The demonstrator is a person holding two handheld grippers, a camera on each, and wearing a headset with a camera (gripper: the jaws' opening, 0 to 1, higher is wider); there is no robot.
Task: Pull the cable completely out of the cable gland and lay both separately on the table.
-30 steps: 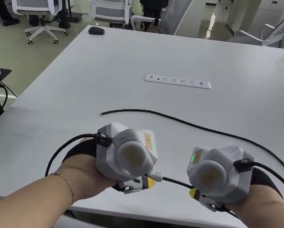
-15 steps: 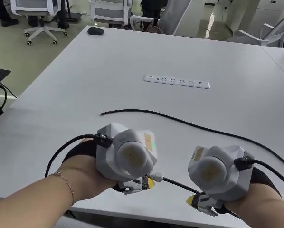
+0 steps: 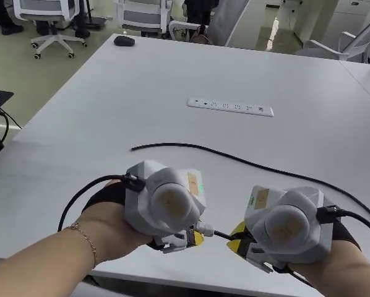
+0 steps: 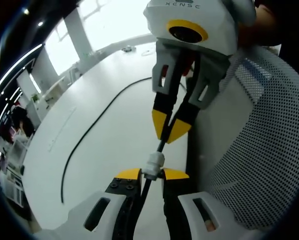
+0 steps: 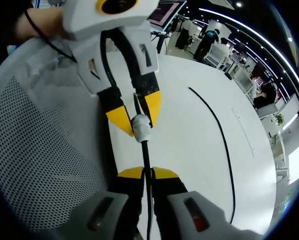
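Observation:
A white cable gland (image 4: 153,162) sits between the yellow tips of my left gripper (image 4: 152,174), which is shut on it. A black cable (image 5: 146,150) runs out of the gland (image 5: 139,125) into my right gripper (image 5: 147,172), shut on it a short way from the gland. In the head view both grippers hover over the near table edge, the left gripper (image 3: 194,238) and the right gripper (image 3: 237,238) tip to tip, with the gland (image 3: 205,230) and a short piece of cable (image 3: 221,235) between them. The rest of the cable (image 3: 234,158) lies curved across the table.
A white power strip (image 3: 230,106) lies mid-table and a dark mouse (image 3: 124,41) at the far edge. Office chairs (image 3: 46,15) stand beyond the white table (image 3: 111,111). A white mesh surface (image 4: 259,140) lies under the grippers near the front edge.
My right gripper has moved left along the cable, nearer the gland and the left gripper. The left gripper has stayed put.

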